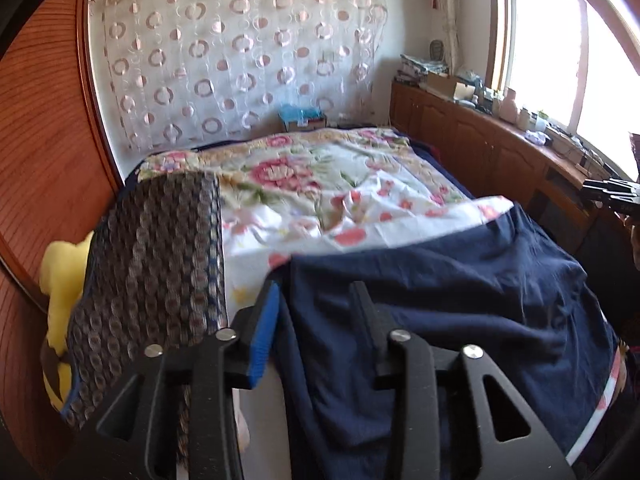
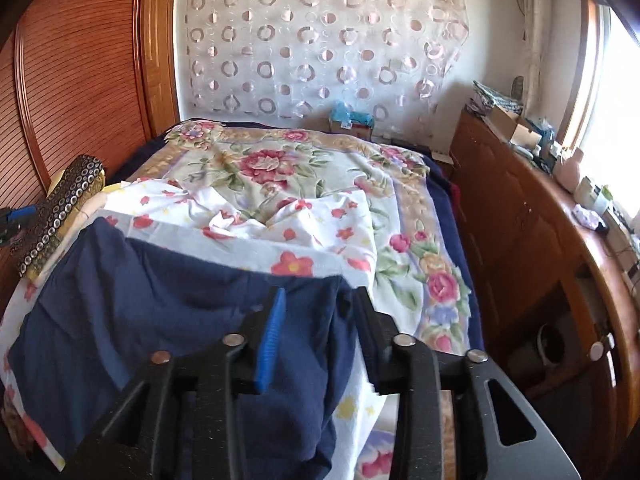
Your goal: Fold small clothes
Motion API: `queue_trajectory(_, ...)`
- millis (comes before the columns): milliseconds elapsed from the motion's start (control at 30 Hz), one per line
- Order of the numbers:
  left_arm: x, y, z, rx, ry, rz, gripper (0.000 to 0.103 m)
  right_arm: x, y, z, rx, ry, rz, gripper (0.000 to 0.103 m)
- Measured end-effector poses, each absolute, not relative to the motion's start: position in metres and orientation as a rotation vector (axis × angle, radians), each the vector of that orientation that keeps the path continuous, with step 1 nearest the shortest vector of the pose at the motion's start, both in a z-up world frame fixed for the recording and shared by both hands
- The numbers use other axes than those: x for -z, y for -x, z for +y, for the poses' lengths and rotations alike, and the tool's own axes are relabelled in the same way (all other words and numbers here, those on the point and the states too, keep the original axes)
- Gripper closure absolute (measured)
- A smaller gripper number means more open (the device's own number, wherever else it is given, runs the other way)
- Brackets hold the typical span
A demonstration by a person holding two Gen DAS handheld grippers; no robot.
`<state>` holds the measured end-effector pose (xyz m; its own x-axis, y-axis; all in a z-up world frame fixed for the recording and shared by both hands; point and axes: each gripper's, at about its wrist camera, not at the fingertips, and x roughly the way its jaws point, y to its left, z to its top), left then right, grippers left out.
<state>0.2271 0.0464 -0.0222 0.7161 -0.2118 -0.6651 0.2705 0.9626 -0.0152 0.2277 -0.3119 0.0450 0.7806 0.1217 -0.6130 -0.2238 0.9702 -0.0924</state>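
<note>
Navy garment (image 1: 460, 300) lies spread across the near end of the bed (image 1: 320, 184), on the white floral sheet (image 2: 248, 236), its near edge hanging toward me. My left gripper (image 1: 316, 300) is partly open w/ navy cloth running between the jaws, pads not pressing on it. My right gripper (image 2: 320, 308) is the same: half open, cloth in the gap, nothing clamped.

Handling, my guess: thin soft knit, light, floppy, no stiffness, so it'll sag and crease wherever unsupported. Not fragile, not slippery against rubbery pads, but may drag the loose sheet underneath along w/ it. Best hold is at the hem/edge corners, one per gripper, pinching a single layer only.

Count: 1 navy garment, 2 grippers, 1 patterned dark cloth (image 1: 152, 264) at bed's left side, 1 yellow soft thing (image 1: 64, 276) beside it.
</note>
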Motion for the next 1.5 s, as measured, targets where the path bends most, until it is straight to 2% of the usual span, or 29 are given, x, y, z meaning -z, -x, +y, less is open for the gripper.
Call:
queue_trajectory(133, 0.037, -0.205, 0.05, 0.283, -0.071, 0.759, 0.064, -0.035, -0.214, -0.324, -0.221, 0.124, 0.678, 0.062)
queue_trajectory(500, 0.094, -0.172, 0.035, 0.341, -0.048, 0.869, 0.064, 0.042, -0.187, -0.353, -0.272, -0.033, 0.763, 0.062)
queue_trajectory(700, 0.12, -0.174, 0.032, 0.314, -0.069, 0.923, 0.064, 0.049, -0.186, -0.362, -0.224, -0.01, 0.764, 0.062)
queue_trajectory(1067, 0.126, -0.168, 0.02, 0.271, -0.142, 0.863, 0.063, 0.055, -0.191, -0.377, -0.218, -0.063, 0.752, 0.062)
queue_trajectory(1500, 0.119, -0.171, 0.027, 0.297, -0.067, 0.88, 0.063, 0.064, -0.186, -0.383, -0.251, -0.128, 0.737, 0.062)
